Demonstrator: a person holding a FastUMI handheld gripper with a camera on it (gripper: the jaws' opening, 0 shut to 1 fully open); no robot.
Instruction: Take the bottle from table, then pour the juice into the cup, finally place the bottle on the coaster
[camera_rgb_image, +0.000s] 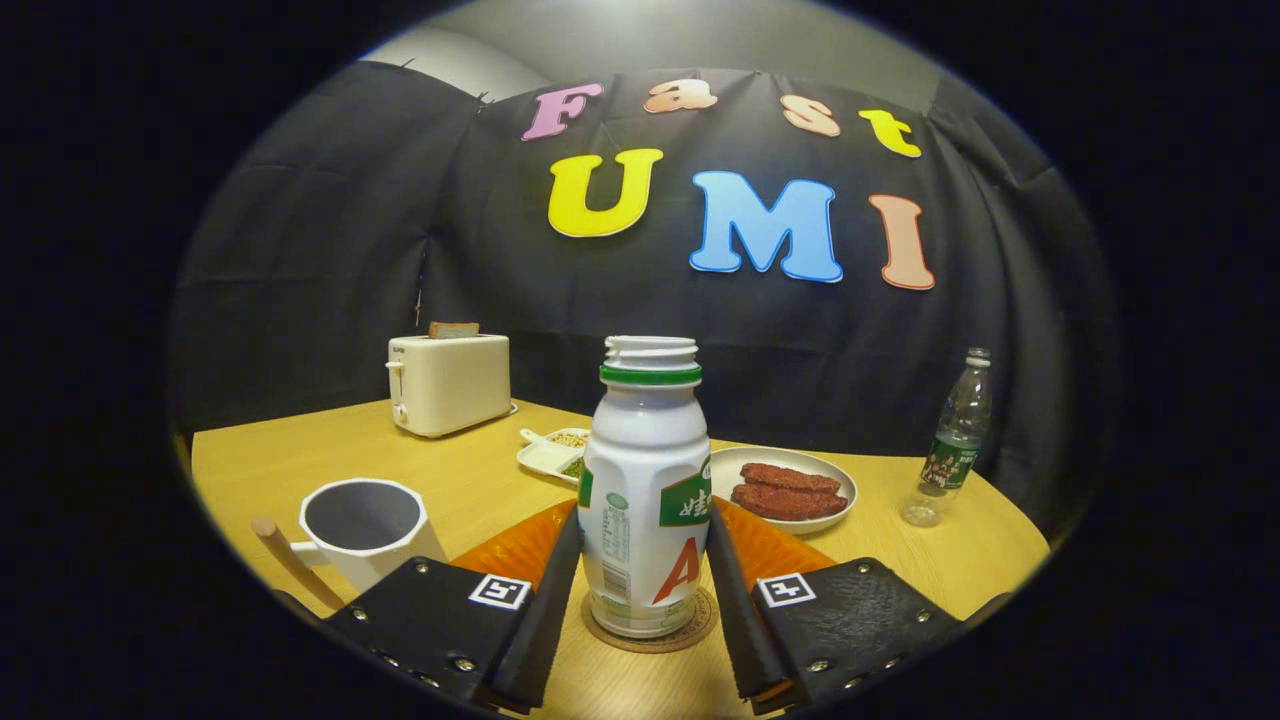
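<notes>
Nearest the lens, the gripper (645, 590), fingers parted to either side of the white juice bottle (645, 490). Hard to tell whether the inner faces press on the bottle's flanks or merely stand alongside; a sliver of gap seems to show low on the right, so no firm grip to claim (could be letting go, could be about to take hold). Bottle upright, cap off, green ring under the open threaded neck, base seated squarely on the round coaster (655, 632). Behind the bottle, an orange placemat (775, 545) spreading to both sides.

Just beside the left finger, a white faceted cup (362, 525) with a wooden handle, interior dark, contents impossible to read. Further out on the wooden table (480, 470): a divided white dish (552, 455) of condiments, a plate of reddish-brown meat slices (785, 490), a cream toaster (448, 382) with a slice of bread poking up, and well off to the right a clear water bottle (955, 440).

Judging by the bottle standing uncapped on the coaster: probably the final step, placement done or nearly so, only release and withdrawal left. Pour unconfirmed.
</notes>
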